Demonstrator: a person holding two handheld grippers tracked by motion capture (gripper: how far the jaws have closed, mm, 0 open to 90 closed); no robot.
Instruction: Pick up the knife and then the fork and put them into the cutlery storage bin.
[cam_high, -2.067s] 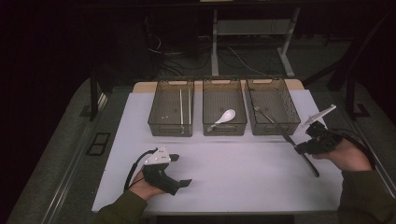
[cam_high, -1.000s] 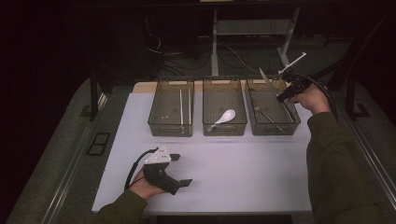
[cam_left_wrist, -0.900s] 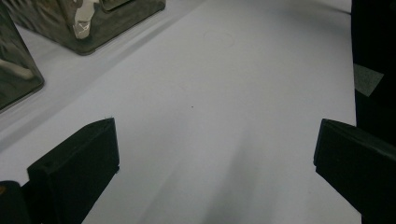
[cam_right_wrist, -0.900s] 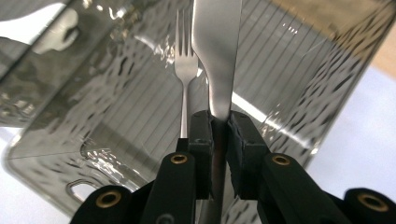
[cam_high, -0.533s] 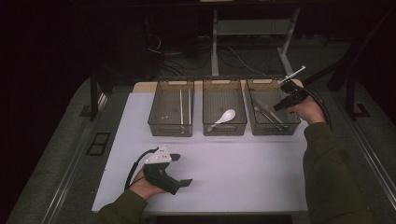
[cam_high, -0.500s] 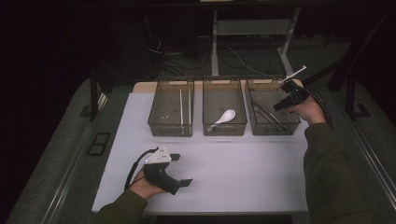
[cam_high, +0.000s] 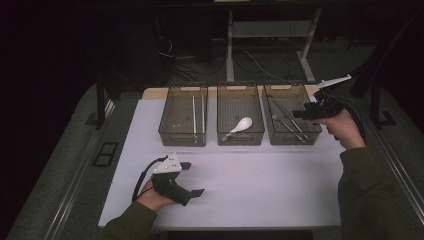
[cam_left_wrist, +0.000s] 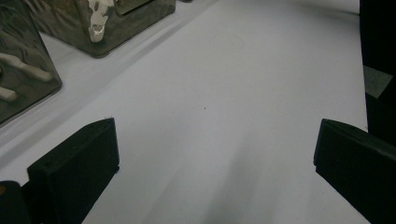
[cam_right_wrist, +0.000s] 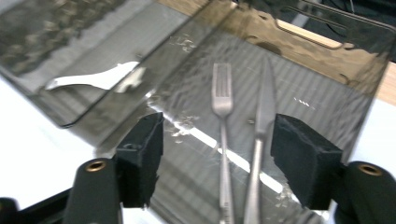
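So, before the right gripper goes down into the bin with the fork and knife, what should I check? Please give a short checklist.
1. Right gripper open: ok, jaws apart, nothing between them.
2. Above the right bin: ok.
3. Fork and knife apart enough to take one: not ok, they lie side by side, close.
4. Which one the jaws line up with: cannot tell, both sit between them.
5. Left gripper out of the way: ok, open, low over the table.
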